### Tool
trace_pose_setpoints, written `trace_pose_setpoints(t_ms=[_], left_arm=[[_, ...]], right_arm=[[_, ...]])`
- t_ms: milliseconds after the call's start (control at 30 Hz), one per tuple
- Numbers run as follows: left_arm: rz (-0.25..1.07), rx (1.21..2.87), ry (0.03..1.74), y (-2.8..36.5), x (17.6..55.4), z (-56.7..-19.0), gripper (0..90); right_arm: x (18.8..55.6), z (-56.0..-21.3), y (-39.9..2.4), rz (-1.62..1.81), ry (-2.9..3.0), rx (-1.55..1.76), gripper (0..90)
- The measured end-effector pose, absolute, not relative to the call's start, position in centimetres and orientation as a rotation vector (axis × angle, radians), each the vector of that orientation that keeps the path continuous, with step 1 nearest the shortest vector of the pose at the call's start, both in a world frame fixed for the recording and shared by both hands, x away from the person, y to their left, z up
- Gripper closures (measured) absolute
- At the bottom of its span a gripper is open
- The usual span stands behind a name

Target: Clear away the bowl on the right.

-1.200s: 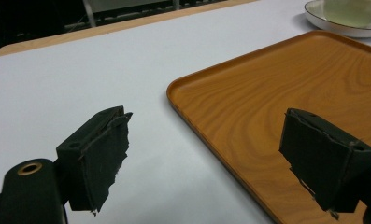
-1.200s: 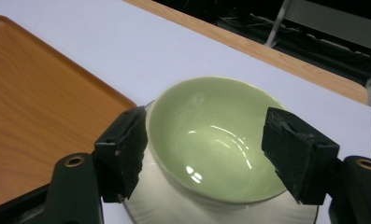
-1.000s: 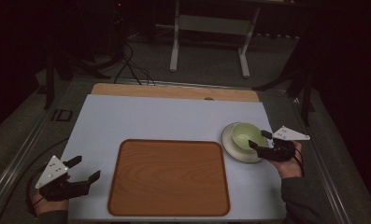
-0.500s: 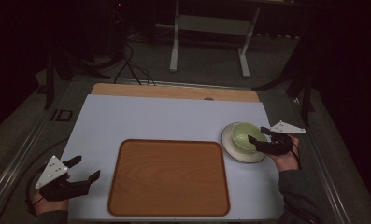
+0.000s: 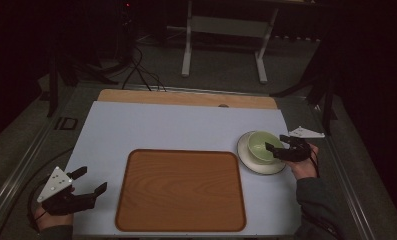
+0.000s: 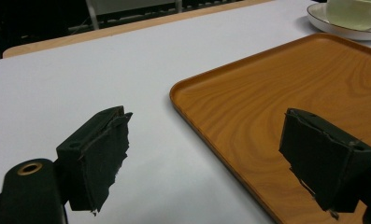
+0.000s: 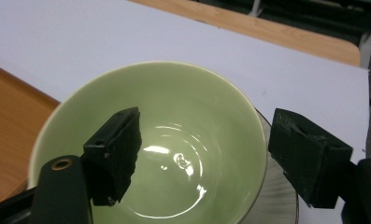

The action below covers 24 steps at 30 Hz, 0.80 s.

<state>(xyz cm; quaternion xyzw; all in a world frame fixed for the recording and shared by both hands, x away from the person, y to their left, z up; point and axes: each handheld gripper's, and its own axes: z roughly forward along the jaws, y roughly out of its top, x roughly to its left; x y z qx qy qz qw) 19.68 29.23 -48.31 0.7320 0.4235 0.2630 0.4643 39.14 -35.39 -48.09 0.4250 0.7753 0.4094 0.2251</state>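
The bowl point(image 5: 262, 145) sits on a white saucer point(image 5: 258, 166) at about three o'clock on the table point(image 5: 186, 127), just off the right edge of the wooden tray point(image 5: 181, 190). It is pale green and glazed, with a glossy inside that catches the light, so it looks like ceramic: stiff, fairly weighty for its size, slick to rubber pads and liable to chip or break if dropped or knocked against the saucer. The bowl rests loose on the saucer, so a sideways nudge could make it skate.

The right gripper point(image 5: 281, 146) hovers at the bowl's three o'clock rim. Its jaws have just been opening and stand wide, one over the bowl's inside, the other outside the wall, with the rim between them but not yet pinched. The wall at that rim looks the best place to grip, pinched squarely and deep enough not to slip.

The left gripper point(image 5: 92, 183) waits at about eight o'clock, jaws apart and empty.
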Motion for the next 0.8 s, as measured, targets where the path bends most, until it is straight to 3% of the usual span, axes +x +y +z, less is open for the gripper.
trace_pose_setpoints(t_ms=[333, 367, 467, 800], left_arm=[[0.648, 1.799, 1.037, 29.2, 19.7, -48.3, 15.3], [0.648, 1.798, 1.038, 29.3, 19.7, -48.3, 15.3], [0.649, 1.799, 1.037, 29.2, 19.7, -48.3, 15.3], [0.65, 1.8, 1.036, 29.2, 19.7, -48.3, 15.3]], right_arm=[[40.4, -48.9, -35.7, 1.063, 2.149, 1.277, 32.3], [40.7, -49.1, -35.7, 1.05, 2.151, 1.322, 43.2], [40.9, -49.4, -35.7, 1.051, 2.168, 1.378, 52.8], [41.4, -50.1, -36.3, 1.078, 2.195, 1.563, 63.2]])
